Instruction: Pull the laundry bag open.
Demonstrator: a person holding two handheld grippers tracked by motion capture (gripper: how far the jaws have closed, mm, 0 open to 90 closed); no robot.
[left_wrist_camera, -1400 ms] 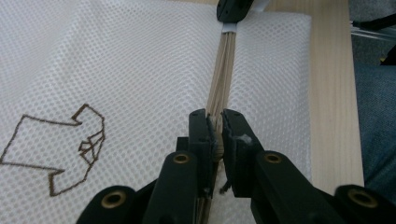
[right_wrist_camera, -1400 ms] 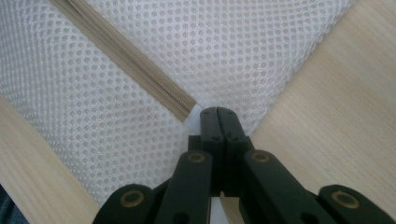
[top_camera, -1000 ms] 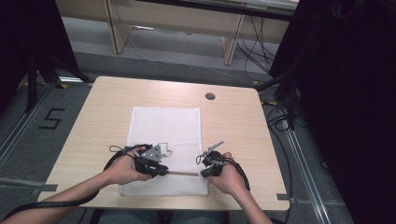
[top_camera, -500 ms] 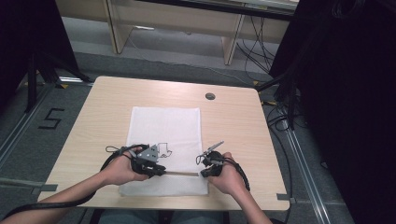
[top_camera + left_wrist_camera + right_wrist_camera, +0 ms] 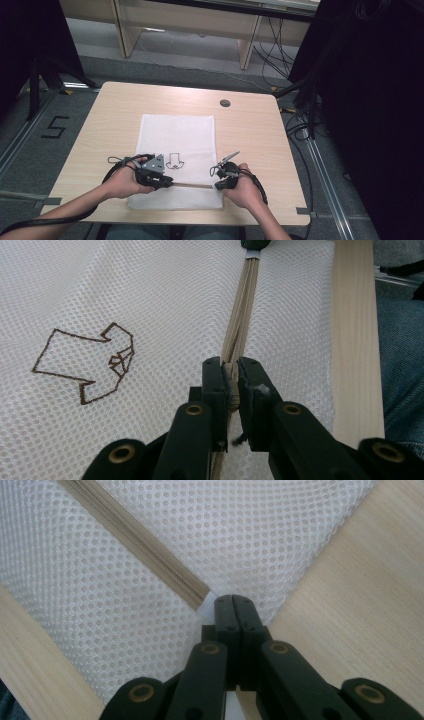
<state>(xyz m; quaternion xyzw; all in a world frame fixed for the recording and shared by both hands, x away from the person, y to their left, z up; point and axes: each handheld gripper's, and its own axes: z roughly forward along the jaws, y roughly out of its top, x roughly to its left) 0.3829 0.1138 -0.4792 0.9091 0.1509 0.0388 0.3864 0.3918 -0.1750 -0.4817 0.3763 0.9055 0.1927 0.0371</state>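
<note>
Light wooden table [image 5: 125, 107] on grey floor [image 5: 45, 115].

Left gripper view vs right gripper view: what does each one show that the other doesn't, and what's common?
Left gripper view alone: the brown shirt outline stitched on the bag, and the left gripper shut on the beige zipper, which looks bunched there.

Right gripper view alone: the right gripper shut on the bag's mesh just past the zipper's end, with the zipper lying flat.

Shared: the white mesh bag, the beige zipper and the light wooden table.
</note>
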